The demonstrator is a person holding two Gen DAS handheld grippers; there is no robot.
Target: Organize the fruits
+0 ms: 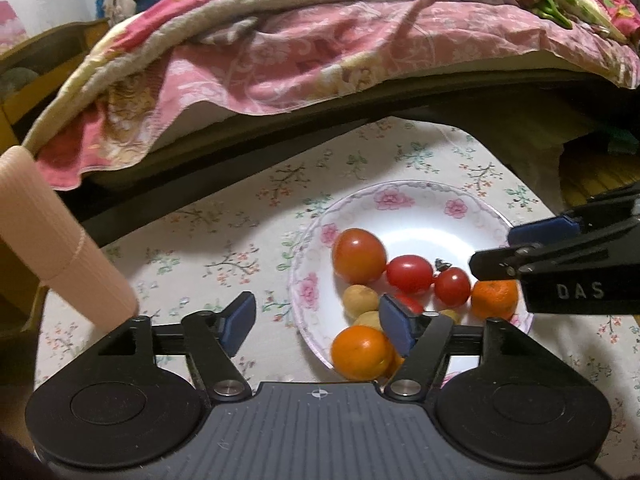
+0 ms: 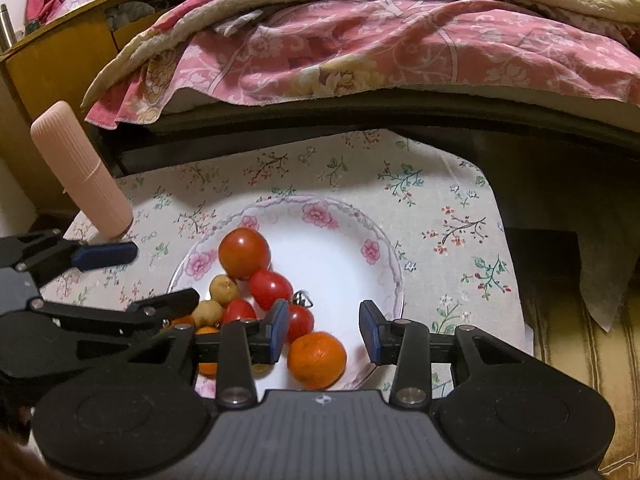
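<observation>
A white flowered plate (image 1: 416, 216) (image 2: 340, 232) on the floral tablecloth holds a large tomato (image 1: 359, 255) (image 2: 244, 253), smaller red tomatoes (image 1: 410, 274) (image 2: 270, 289), tan round fruits (image 1: 360, 300) (image 2: 224, 290) and two oranges (image 1: 362, 353) (image 1: 494, 299). My left gripper (image 1: 320, 326) is open over the plate's left rim, with nothing between its blue pads. My right gripper (image 2: 323, 332) is open low over the plate's near side, and one orange (image 2: 317, 359) lies just below its gap. Each gripper shows at the edge of the other's view.
A pink ribbed roll (image 1: 60, 240) (image 2: 82, 172) lies at the table's left side. A bed with a pink floral quilt (image 1: 320, 48) (image 2: 360, 40) overhangs the far edge. The tablecloth (image 2: 452, 216) is bare right of the plate. A wooden cabinet (image 2: 52, 60) stands at far left.
</observation>
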